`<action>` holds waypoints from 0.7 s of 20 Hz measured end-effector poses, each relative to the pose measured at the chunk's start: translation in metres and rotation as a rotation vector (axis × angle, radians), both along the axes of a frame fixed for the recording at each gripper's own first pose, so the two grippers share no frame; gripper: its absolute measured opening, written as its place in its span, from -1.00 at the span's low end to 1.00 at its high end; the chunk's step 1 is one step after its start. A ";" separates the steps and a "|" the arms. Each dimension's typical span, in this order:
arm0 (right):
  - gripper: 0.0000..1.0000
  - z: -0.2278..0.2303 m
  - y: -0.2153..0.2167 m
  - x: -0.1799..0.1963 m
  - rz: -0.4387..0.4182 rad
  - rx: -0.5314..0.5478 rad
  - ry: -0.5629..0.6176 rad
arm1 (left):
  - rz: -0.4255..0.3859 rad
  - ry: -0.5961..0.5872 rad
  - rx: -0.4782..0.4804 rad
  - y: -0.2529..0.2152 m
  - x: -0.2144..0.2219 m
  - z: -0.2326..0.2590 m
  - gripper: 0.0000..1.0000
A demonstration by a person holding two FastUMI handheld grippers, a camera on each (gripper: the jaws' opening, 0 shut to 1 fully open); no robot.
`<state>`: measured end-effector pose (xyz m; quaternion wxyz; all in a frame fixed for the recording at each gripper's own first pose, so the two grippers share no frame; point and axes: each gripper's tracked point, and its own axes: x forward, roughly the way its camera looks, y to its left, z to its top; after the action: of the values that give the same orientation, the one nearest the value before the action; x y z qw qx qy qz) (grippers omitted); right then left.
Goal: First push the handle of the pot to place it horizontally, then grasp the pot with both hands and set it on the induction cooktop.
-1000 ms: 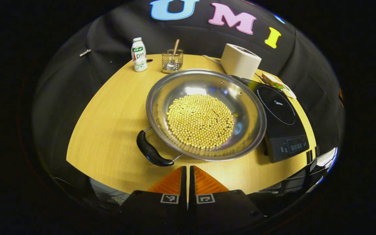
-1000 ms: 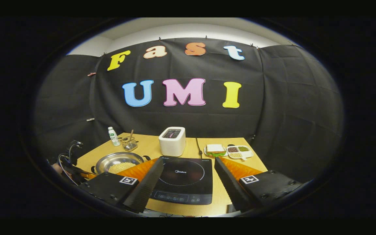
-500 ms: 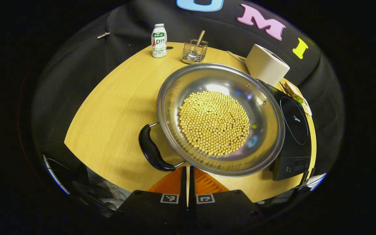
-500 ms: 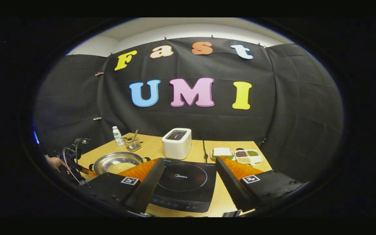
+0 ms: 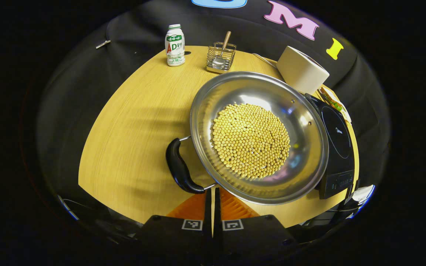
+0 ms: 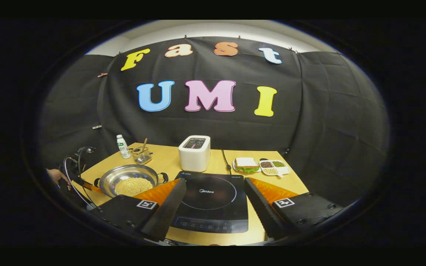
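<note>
Steel, bean-filled round pot [image 5: 259,136] is sitting right of centre on the wooden worktop [image 5: 135,129], its black handle [image 5: 181,171] swinging as the closed left tool [image 5: 212,201] nudges in; the right tool [image 6: 213,195] is hanging open over the black induction cooktop [image 6: 213,201].

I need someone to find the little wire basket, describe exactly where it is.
On the wooden table, look at the far edge beyond the steel pot. The wire basket stands between the white bottle and the toaster, with a wooden-handled utensil sticking out.
</note>
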<state>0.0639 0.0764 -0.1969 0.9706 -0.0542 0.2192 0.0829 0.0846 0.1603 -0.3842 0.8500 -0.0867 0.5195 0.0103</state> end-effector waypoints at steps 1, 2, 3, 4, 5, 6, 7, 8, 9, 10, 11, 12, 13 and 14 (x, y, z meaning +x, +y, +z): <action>1.00 0.000 0.005 -0.002 -0.011 -0.002 0.002 | -0.009 -0.003 -0.001 0.006 0.005 0.000 -0.90; 0.94 -0.002 0.010 -0.005 -0.020 -0.007 0.003 | -0.016 -0.006 -0.004 0.012 0.010 0.000 -0.90; 0.96 -0.002 0.014 -0.006 -0.029 -0.013 0.004 | -0.023 -0.008 -0.008 0.017 0.013 0.000 -0.89; 0.96 -0.003 0.016 -0.008 -0.041 -0.017 0.007 | -0.029 -0.010 -0.012 0.022 0.019 -0.001 -0.94; 0.96 -0.004 0.020 -0.010 -0.053 -0.017 0.012 | -0.035 -0.014 -0.017 0.027 0.023 -0.001 -0.89; 0.96 -0.006 0.022 -0.012 -0.066 -0.015 0.016 | -0.040 -0.016 -0.021 0.031 0.027 -0.001 -0.87; 0.96 -0.008 0.025 -0.014 -0.078 -0.016 0.024 | -0.048 -0.017 -0.026 0.034 0.031 -0.003 -0.89; 0.96 -0.010 0.027 -0.016 -0.091 -0.017 0.033 | -0.061 -0.017 -0.029 0.037 0.035 -0.004 -0.90; 0.96 -0.012 0.029 -0.018 -0.102 -0.018 0.040 | -0.075 -0.018 -0.026 0.039 0.038 -0.006 -0.89; 0.96 -0.013 0.031 -0.020 -0.114 -0.020 0.045 | -0.090 -0.019 -0.022 0.042 0.043 -0.006 -0.89; 0.96 -0.013 0.033 -0.022 -0.125 -0.021 0.048 | -0.102 -0.021 -0.020 0.046 0.047 -0.006 -0.90; 0.96 -0.015 0.035 -0.025 -0.133 -0.022 0.056 | -0.110 -0.022 -0.018 0.049 0.050 -0.007 -0.89; 0.96 -0.017 0.036 -0.026 -0.143 -0.024 0.063 | -0.114 -0.023 -0.018 0.052 0.053 -0.007 -0.89; 0.96 -0.017 0.037 -0.029 -0.151 -0.026 0.066 | -0.118 -0.027 -0.020 0.054 0.057 -0.007 -0.89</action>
<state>0.0350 0.1137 -0.2141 0.9657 -0.0472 0.2554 0.0081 0.1419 0.2146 -0.3910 0.8552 -0.0645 0.5123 -0.0460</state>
